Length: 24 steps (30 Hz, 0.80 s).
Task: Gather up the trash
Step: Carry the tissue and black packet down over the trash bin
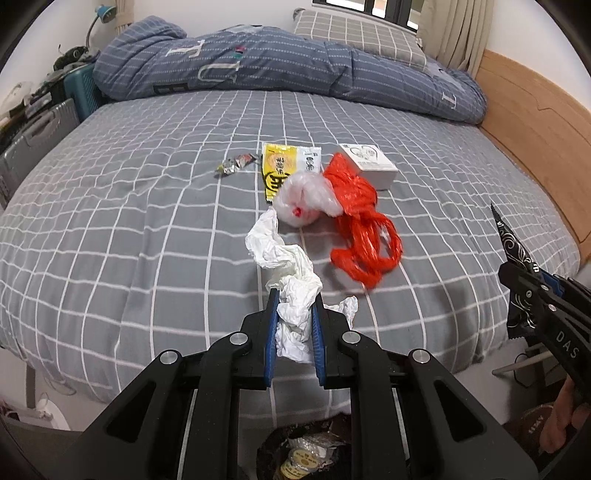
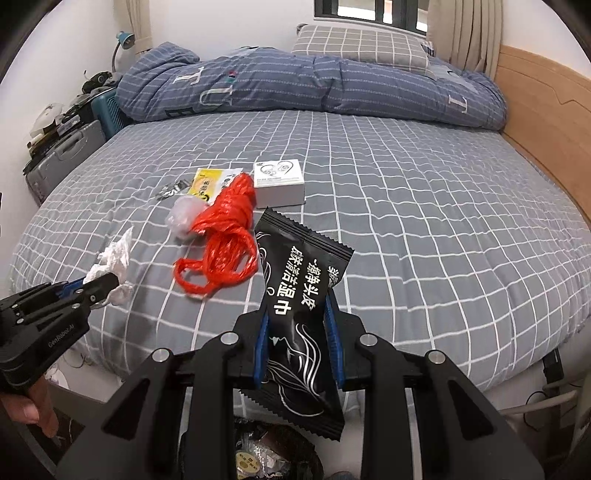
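Tissue (image 1: 291, 295), white and crumpled, is clamped in the left gripper (image 1: 295, 299); the right gripper (image 2: 298, 306) is clenched on a black sachet (image 2: 301, 306).

On the bed (image 1: 110, 229), a small box (image 1: 367, 162) is lying behind a bundle of plastic string (image 1: 360, 229), with a flat packet (image 1: 284, 166) to its left and a small wrapper (image 1: 236, 164) further left. A clear bag (image 1: 306, 199) is sitting against the bundle's left side, touching the packet. A folded quilt (image 1: 258, 70) is lying across the bed behind them all, a pillow (image 1: 354, 33) behind it.
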Available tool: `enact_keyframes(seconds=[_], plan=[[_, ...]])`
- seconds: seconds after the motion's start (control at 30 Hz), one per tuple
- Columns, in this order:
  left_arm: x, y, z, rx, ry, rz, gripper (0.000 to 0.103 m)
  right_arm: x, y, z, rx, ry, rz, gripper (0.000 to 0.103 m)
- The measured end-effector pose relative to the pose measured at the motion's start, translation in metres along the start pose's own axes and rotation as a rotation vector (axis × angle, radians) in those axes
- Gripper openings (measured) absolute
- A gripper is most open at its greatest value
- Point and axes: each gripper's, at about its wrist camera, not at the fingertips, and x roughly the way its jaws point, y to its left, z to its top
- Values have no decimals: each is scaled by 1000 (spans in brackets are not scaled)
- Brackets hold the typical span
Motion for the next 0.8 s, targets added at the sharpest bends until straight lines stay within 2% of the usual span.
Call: enact_keyframes(seconds=[0.5, 0.63, 0.8], plan=[[-26, -6, -39, -14, 15, -13, 15, -27, 18, -43, -24, 20, 22, 25], [-32, -10, -53, -17, 32, -48, 15, -36, 19, -61, -25, 42, 0, 25], [-37, -23, -63, 29, 38, -66, 15, -53, 16, -94, -25, 65, -35, 25]])
